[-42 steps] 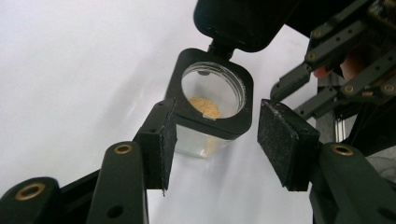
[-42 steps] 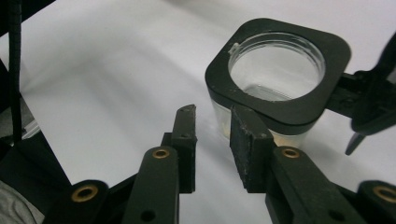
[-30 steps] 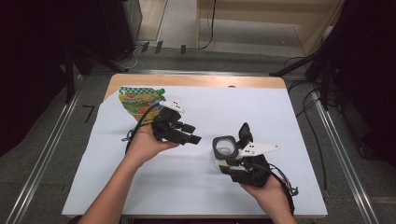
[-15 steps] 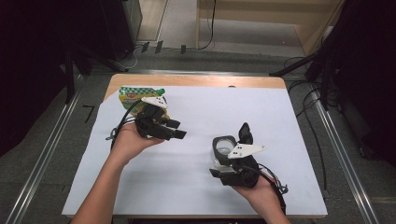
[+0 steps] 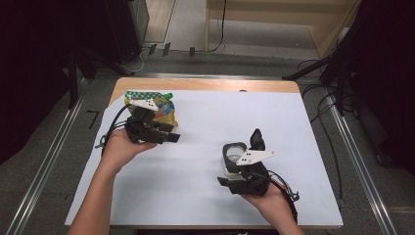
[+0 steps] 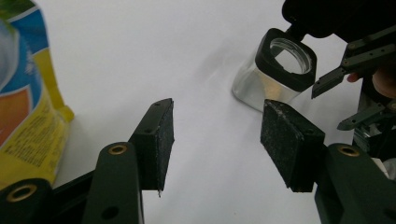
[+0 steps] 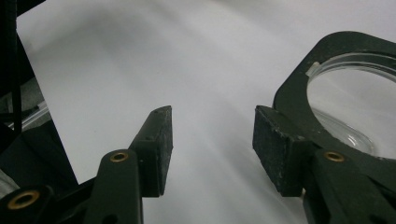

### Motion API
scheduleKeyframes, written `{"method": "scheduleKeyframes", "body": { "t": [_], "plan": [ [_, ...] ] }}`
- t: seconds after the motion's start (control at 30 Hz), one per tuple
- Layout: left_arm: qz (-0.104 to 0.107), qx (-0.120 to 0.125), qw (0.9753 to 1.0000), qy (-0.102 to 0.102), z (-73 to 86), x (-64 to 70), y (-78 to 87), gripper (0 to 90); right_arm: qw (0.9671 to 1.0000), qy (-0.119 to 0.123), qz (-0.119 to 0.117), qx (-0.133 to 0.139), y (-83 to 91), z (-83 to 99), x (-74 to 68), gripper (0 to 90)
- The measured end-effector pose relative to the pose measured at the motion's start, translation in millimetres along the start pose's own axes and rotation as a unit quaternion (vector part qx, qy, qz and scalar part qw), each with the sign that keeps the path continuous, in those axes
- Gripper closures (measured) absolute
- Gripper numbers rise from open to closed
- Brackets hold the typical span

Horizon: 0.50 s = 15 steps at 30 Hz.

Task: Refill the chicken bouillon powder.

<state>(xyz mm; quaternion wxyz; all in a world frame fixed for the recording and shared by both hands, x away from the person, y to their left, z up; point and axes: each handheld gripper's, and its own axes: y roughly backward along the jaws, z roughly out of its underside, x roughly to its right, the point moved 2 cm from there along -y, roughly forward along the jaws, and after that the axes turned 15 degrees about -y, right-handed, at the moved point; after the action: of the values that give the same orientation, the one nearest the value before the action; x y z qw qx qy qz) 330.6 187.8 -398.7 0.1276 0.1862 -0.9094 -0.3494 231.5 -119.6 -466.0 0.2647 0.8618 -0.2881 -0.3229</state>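
Two hand-held grippers flanking a clear jar with a black square rim.
Left gripper [image 6: 212,140], jaws wide and empty, faces the jar [image 6: 275,70]; right gripper [image 7: 210,149], jaws wide and empty, sits beside it; snack bag [image 5: 155,108] behind the left gripper.

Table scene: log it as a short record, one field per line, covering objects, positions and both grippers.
surface: table under a white sheet
jar: clear jar with black collar, no lid on, upright, right of centre
pouch: colourful snack pouch lying flat at the far left
left gripper: left gripper open, holding nothing, beside the pouch
right gripper: right gripper open, holding nothing, right next to the jar
contact: cannot tell whether the right gripper touches the jar
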Motion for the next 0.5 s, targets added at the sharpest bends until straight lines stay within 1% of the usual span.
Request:
{"method": "scheduleKeyframes", "body": {
  "t": [0.1, 0.17, 0.27, 0.33, 0.43, 0.5],
  "plan": [
    [-0.007, -0.006, 1.0, 0.004, 5.0, -2.5, 3.5, 45.1, 1.0, 0.002, -0.004, -0.001, -2.0, -0.7, -2.1, 48.2],
    [-0.008, -0.003, 0.9999, 0.006, 7.7, -3.8, 6.6, 45.1, 1.0, 0.003, -0.006, -0.003, -3.4, -1.2, -3.4, 48.1],
    [-0.018, -0.005, 0.9998, 0.007, 12.4, -5.7, 12.7, 44.7, 0.9999, 0.007, -0.007, -0.002, -5.4, -2.4, -4.1, 48.0],
    [-0.023, -0.001, 0.9996, 0.015, 16.2, -8.2, 17.6, 44.7, 0.9999, 0.011, -0.009, -0.003, -6.6, -3.0, -4.5, 48.0],
    [-0.036, -0.001, 0.9991, 0.023, 22.7, -12.3, 26.1, 44.6, 0.9999, 0.013, -0.01, -0.003, -7.8, -3.9, -4.6, 47.8],
    [-0.041, 0.002, 0.9987, 0.031, 26.9, -15.3, 31.4, 44.3, 0.9999, 0.01, -0.011, -0.006, -8.9, -4.3, -5.0, 47.8]
  ]
}}
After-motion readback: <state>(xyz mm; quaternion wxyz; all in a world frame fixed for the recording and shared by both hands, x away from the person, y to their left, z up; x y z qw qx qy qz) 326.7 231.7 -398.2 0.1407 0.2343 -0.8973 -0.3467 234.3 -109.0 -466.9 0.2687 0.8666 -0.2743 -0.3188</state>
